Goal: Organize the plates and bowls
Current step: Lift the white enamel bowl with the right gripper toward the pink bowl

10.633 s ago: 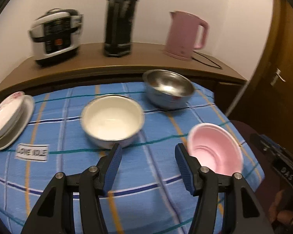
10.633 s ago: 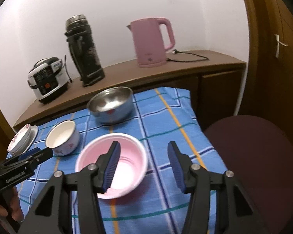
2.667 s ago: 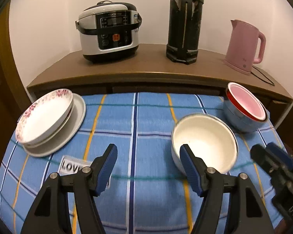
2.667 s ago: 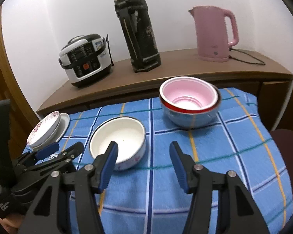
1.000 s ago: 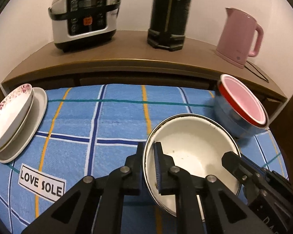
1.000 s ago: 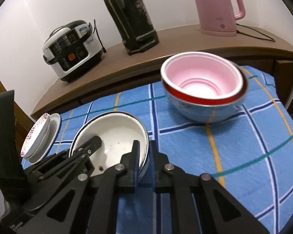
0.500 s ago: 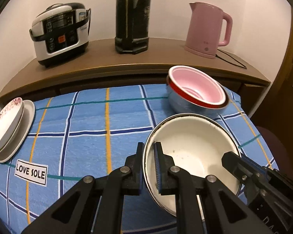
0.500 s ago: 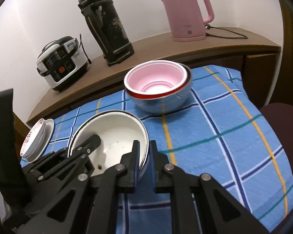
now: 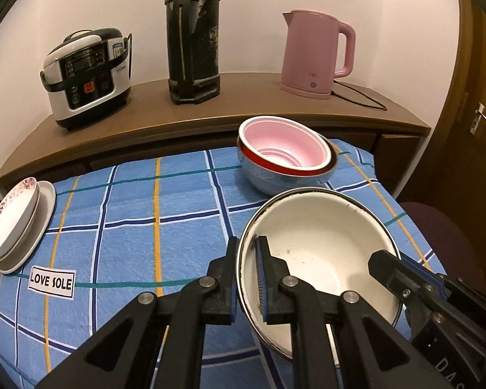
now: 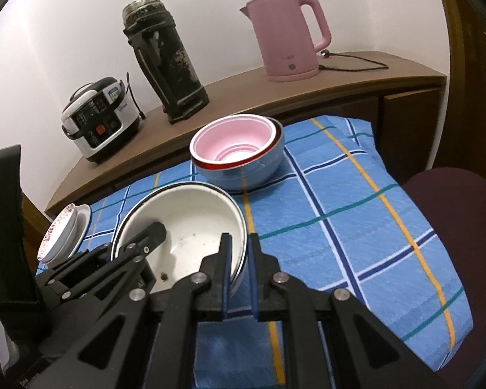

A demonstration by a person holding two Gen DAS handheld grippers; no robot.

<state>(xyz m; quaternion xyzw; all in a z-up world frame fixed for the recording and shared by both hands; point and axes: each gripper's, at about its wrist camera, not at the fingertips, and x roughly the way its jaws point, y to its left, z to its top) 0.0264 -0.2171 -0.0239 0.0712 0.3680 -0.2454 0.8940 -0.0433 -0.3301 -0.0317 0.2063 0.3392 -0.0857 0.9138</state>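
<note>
A white enamel bowl (image 9: 320, 253) with a dark rim is held above the blue checked tablecloth (image 9: 129, 214). My left gripper (image 9: 246, 249) is shut on its left rim. My right gripper (image 10: 239, 246) is shut on its right rim, and the bowl (image 10: 191, 227) shows in the right wrist view too. Beyond it a pink bowl (image 9: 285, 146) sits nested in a steel bowl (image 9: 269, 181); in the right wrist view the pink bowl (image 10: 233, 146) and steel bowl (image 10: 243, 175) lie just behind the held bowl. A floral bowl (image 9: 9, 217) rests on a white plate (image 9: 42, 214) at far left.
A wooden shelf (image 9: 243, 103) behind the table carries a rice cooker (image 9: 87, 77), a black thermos (image 9: 192, 32) and a pink kettle (image 9: 314, 55) with a cord. A dark red chair seat (image 10: 460, 214) is at the right. A "LOVE SOLE" label (image 9: 52, 282) lies on the cloth.
Both grippers, shut on the white bowl, have carried it a little further toward the nested pink and steel bowls. The grip is unchanged.
</note>
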